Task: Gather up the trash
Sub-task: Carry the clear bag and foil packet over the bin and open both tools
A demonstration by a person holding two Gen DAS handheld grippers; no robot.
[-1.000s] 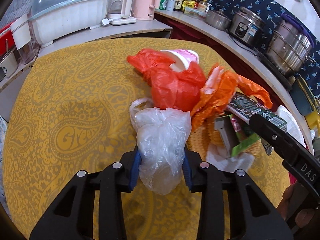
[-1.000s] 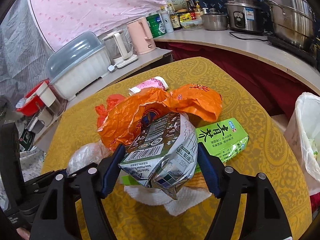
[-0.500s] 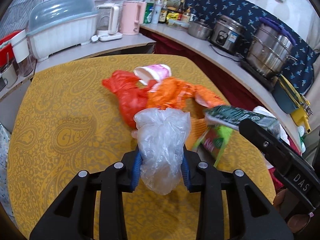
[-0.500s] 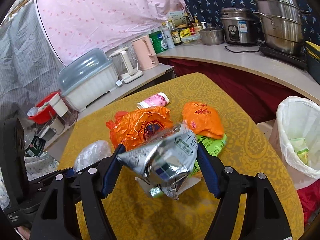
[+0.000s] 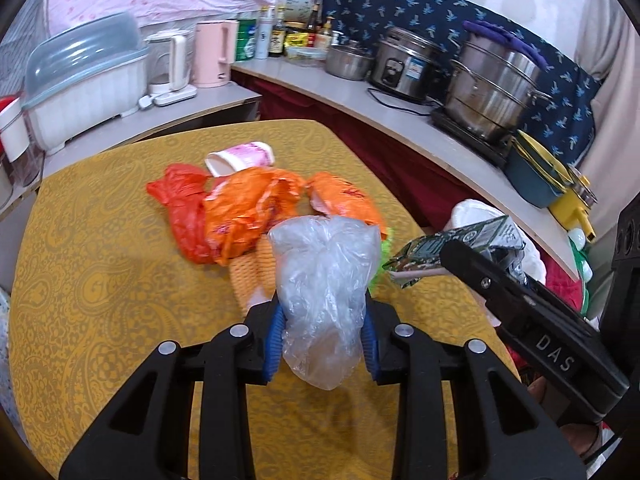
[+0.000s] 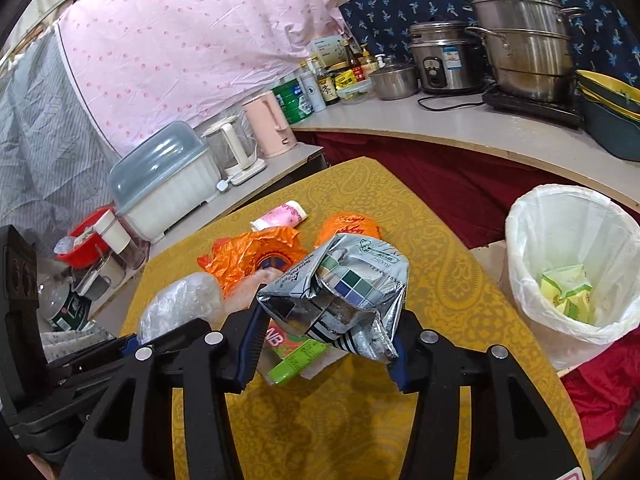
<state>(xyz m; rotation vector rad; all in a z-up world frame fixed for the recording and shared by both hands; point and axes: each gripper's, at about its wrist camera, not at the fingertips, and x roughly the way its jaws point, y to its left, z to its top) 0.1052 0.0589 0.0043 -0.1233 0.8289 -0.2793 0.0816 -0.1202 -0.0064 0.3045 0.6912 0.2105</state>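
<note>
The job looks partly done, with two pieces in hand and several left on the table (image 5: pixel 100 264). Going left to right in the left wrist view, a red bag (image 5: pixel 182 208) lies at about ten o'clock from the table's middle, with a pink paper cup (image 5: pixel 240 158) tipped on its side just beyond it at about eleven. Next come two orange bags (image 5: pixel 248 208), one touching the red bag and the other just to its right. The left gripper (image 5: pixel 322 340) is clenched on a clear plastic bag (image 5: pixel 326 280), lifted clear of the tabletop. Under the held pieces a green carton (image 6: pixel 294 358) and a white tissue remain on the cloth. The right gripper (image 6: pixel 326 332) grasps a crumpled drink carton (image 6: pixel 340 280); its jaws have just been closing, and the carton sits squeezed between the pads, also off the table. Farthest right, at about three o'clock from the table in the right wrist view, stands the white-lined bin (image 6: pixel 520 240), which already holds a yellow-green wrapper (image 6: pixel 566 290). Judging by this, the two held items are bound for the bin, and the bags, cup, green carton and tissue are left to collect afterwards.
</note>
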